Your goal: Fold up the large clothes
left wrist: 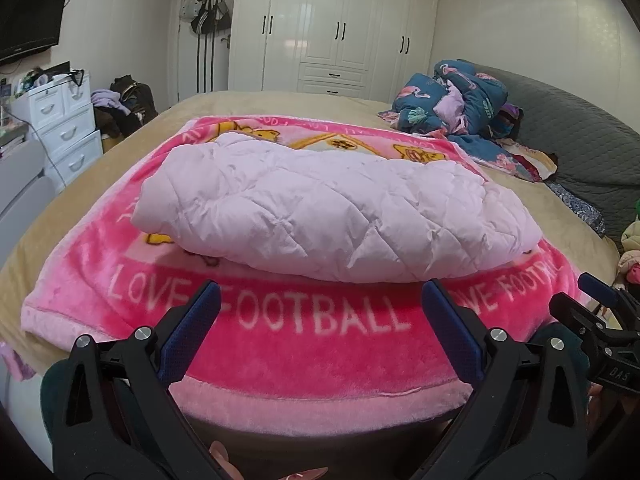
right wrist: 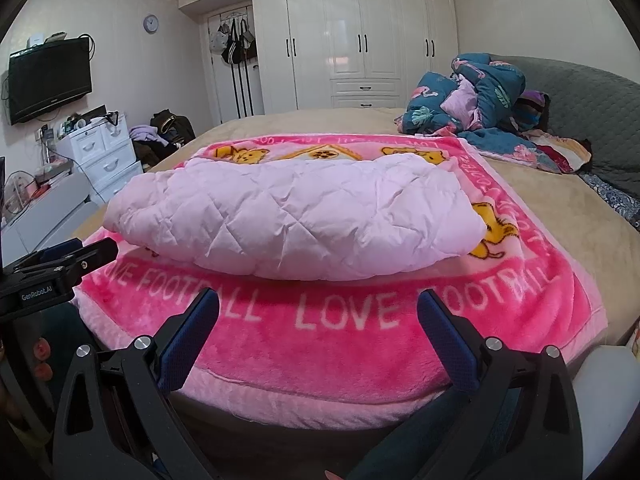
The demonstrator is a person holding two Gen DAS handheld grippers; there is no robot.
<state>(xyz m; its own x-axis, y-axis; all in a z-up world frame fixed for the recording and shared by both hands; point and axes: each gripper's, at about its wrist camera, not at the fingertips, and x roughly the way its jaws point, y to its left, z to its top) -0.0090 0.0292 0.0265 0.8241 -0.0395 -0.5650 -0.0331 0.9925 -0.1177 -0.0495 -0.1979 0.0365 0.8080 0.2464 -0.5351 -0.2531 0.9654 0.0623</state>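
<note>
A pale pink quilted garment [left wrist: 320, 208] [right wrist: 296, 216] lies folded into a thick bundle on a bright pink "LOVE FOOTBALL" blanket [left wrist: 312, 344] [right wrist: 320, 352] spread over the bed. My left gripper [left wrist: 320, 300] hangs open over the blanket's near edge, short of the bundle, nothing between its blue pads. My right gripper [right wrist: 318, 308] is open too, at about the same distance from the bundle, empty. In the left wrist view the right gripper [left wrist: 600, 312] shows at the far right edge; in the right wrist view the left gripper [right wrist: 64, 260] shows at the left edge.
The beige bed [left wrist: 280, 104] carries a heap of blue patterned bedding [left wrist: 452, 100] [right wrist: 480, 96] near the grey headboard [right wrist: 592, 112]. White drawers [left wrist: 64, 124] and clutter stand at the left, a wardrobe [right wrist: 360, 40] behind, a wall TV [right wrist: 48, 80] at left.
</note>
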